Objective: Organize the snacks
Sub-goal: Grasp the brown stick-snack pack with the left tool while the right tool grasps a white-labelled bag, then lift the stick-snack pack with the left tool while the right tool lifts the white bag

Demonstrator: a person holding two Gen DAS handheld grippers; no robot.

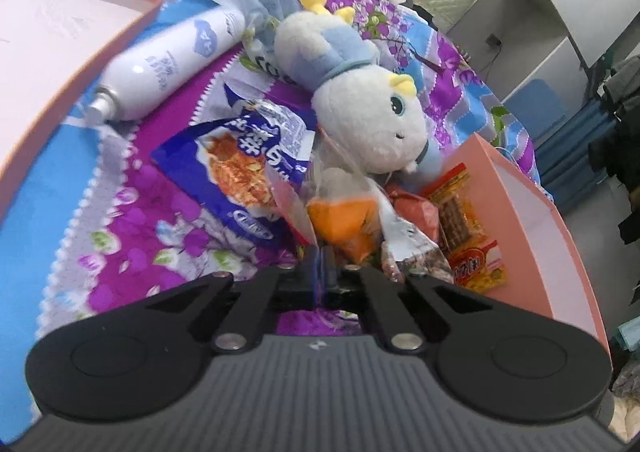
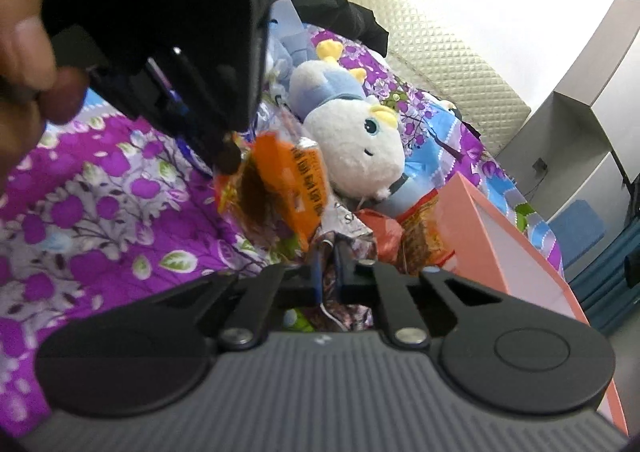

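Nearly closed, the left gripper [image 1: 323,264] pinches the clear edge of an orange snack packet [image 1: 344,220], lifted above the floral bedspread [image 1: 132,236] beside the pink box [image 1: 516,204]. Right gripper [image 2: 329,268] clamps a crinkled patterned wrapper [image 2: 344,236] just below that packet.

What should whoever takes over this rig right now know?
Left gripper: jaws shut on the orange packet, lifted above the pile.
Right gripper: jaws narrow around the patterned packet; grip unclear.
Pink box is on the right, with the red-yellow packets against its wall.
Blue packet lies loose on the bedspread beside the plush toy and spray can.
Left to do: box the orange, patterned and blue packets.
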